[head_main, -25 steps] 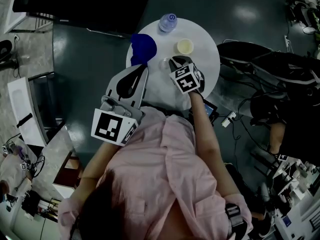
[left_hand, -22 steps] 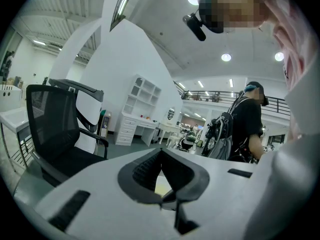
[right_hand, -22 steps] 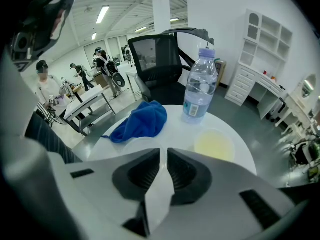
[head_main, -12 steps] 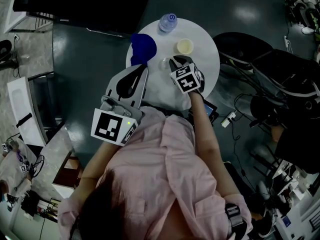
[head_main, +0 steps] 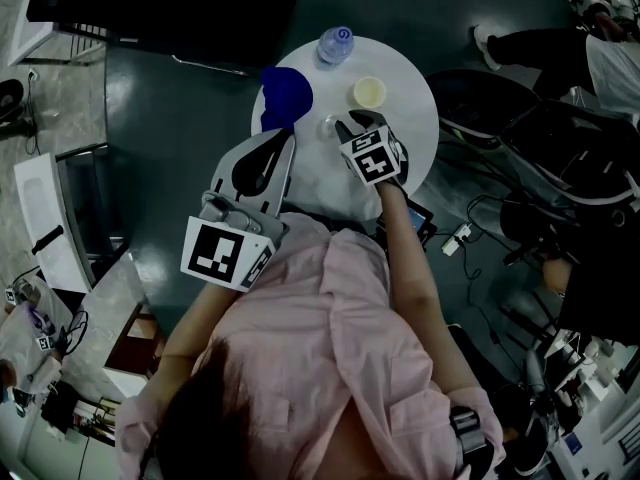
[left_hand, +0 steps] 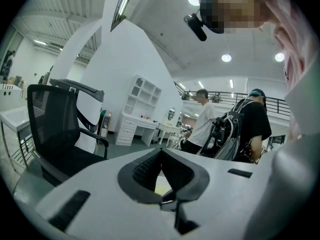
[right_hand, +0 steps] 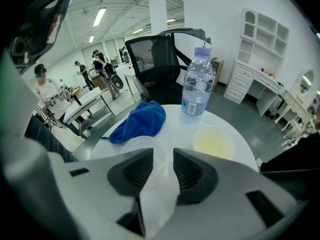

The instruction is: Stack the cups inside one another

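Right hand-held gripper (right_hand: 163, 155): jaws apart, having just been opening, with the rim of the clear cup (right_hand: 134, 146) between them, apparently unpressed (the yellowish cup (right_hand: 213, 140) stands nearby on the white desk (right_hand: 172, 126)). Left hand-held gripper (left_hand: 161, 151): jaws together, empty.

The right gripper (right_hand: 163, 166) has just let its jaws spread: a second ago they were nearly together, and now the pads stand apart with the near rim of the clear cup (right_hand: 137, 143) in the gap, neither pad pressing on it.

On the floor far right of the table (head_main: 418, 103), a passer-by (head_main: 545, 43) has come into sight who was not there before: a dark-trousered leg ending in a white shoe (head_main: 487, 36), and a pale garment (head_main: 612, 68) at the edge. The dark rounded shape (head_main: 470, 90) right of the table, half covered a second ago, now shows whole.
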Action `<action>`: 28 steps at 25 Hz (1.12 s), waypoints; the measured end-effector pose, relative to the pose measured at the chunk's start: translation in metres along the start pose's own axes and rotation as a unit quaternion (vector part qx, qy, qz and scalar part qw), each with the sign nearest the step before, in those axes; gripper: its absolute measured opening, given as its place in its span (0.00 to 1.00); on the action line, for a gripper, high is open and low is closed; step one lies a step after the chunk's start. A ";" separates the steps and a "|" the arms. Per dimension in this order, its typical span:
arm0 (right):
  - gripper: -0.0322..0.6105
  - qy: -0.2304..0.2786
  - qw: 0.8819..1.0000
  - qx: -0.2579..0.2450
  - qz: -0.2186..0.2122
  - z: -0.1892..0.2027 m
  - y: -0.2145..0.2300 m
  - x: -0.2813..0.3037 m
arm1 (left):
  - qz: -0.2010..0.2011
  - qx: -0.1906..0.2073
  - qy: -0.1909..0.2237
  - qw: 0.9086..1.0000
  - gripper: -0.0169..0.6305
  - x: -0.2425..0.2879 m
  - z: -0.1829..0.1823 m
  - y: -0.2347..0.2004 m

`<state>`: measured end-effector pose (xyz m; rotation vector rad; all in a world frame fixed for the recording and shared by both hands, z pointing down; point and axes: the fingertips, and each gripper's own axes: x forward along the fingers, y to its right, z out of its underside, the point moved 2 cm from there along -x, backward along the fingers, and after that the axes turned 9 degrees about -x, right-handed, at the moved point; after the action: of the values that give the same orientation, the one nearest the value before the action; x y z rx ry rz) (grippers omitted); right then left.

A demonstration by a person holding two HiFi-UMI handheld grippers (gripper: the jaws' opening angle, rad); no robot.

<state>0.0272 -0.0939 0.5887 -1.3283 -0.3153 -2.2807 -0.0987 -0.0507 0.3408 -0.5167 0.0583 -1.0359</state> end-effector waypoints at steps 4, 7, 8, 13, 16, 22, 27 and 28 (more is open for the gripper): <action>0.24 0.004 1.000 0.003 0.005 0.002 0.001 0.003 | 0.001 0.002 0.001 1.000 0.05 -0.001 0.001 -0.002; 0.24 0.010 1.000 0.013 0.006 0.003 -0.001 0.001 | 0.000 0.002 0.000 1.000 0.05 -0.002 0.004 -0.002; 0.24 0.015 1.000 0.021 0.007 0.002 -0.001 0.000 | 0.001 0.002 0.000 1.000 0.05 -0.002 0.004 -0.002; 0.24 0.044 0.998 0.048 0.020 -0.007 0.002 -0.017 | 0.004 0.004 0.002 1.000 0.05 -0.003 -0.001 0.003; 0.15 0.067 0.995 0.057 0.038 -0.013 0.006 -0.027 | 0.005 0.006 0.004 1.000 0.05 -0.005 0.000 0.003; 0.11 0.107 0.989 0.075 0.065 -0.025 0.011 -0.042 | 0.007 0.003 0.007 1.000 0.05 -0.009 0.002 0.003; 0.10 0.153 0.980 0.093 0.090 -0.035 0.013 -0.064 | 0.005 -0.001 0.010 1.000 0.05 -0.015 0.006 0.004; 0.10 0.160 0.978 0.095 0.097 -0.035 0.015 -0.068 | 0.006 -0.002 0.011 1.000 0.05 -0.017 0.007 0.004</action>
<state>0.0364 -0.1023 0.5120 -0.8415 -0.2731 -2.1920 -0.1022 -0.0328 0.3419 -0.5087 0.0835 -1.0310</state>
